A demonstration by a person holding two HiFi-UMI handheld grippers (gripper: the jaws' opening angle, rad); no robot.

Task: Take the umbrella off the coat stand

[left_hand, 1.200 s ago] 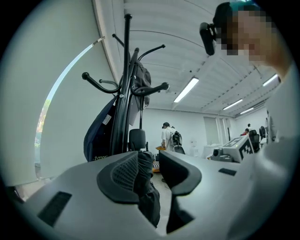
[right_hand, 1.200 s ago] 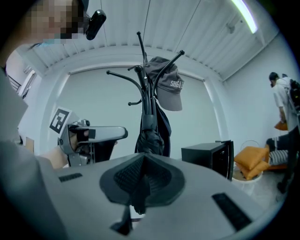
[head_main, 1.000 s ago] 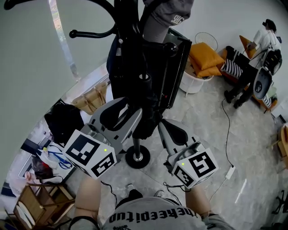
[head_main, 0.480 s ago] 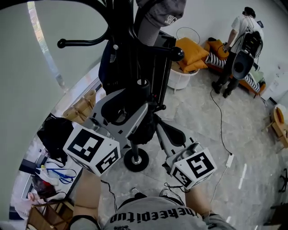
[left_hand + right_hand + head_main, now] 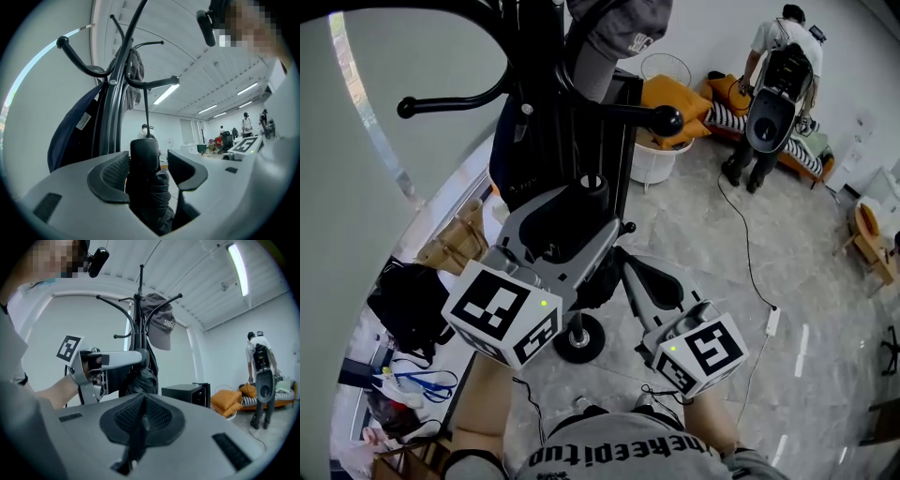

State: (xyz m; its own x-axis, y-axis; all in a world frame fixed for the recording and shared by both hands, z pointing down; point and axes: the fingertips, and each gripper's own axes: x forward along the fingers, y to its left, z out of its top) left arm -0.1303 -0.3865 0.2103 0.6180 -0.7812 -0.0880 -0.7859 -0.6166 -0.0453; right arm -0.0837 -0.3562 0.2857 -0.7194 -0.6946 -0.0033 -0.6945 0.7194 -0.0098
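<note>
A black coat stand [image 5: 546,112] rises from a round base [image 5: 578,339]. A folded black umbrella [image 5: 598,279] hangs by a thin cord from one of its arms. My left gripper [image 5: 592,208] is level around the umbrella's handle [image 5: 144,154], its jaws opening. The handle stands between the pads, with a gap on its right side in the left gripper view. My right gripper [image 5: 630,265] is just right of the umbrella, shut and empty, its pads [image 5: 140,413] meeting. The right gripper view shows the left gripper [image 5: 112,359] at the umbrella [image 5: 140,378].
A grey cap [image 5: 614,33] and a dark blue bag [image 5: 520,141] hang on the stand. Behind it are a black cabinet [image 5: 630,103] and a white basket [image 5: 656,164] by orange cushions. A person [image 5: 773,84] stands far right. A cable and power strip [image 5: 772,322] lie on the floor.
The left gripper's jaws have widened around the umbrella handle, and it has shifted slightly up along the stand. The right gripper stays put. The person at the back has walked left.
</note>
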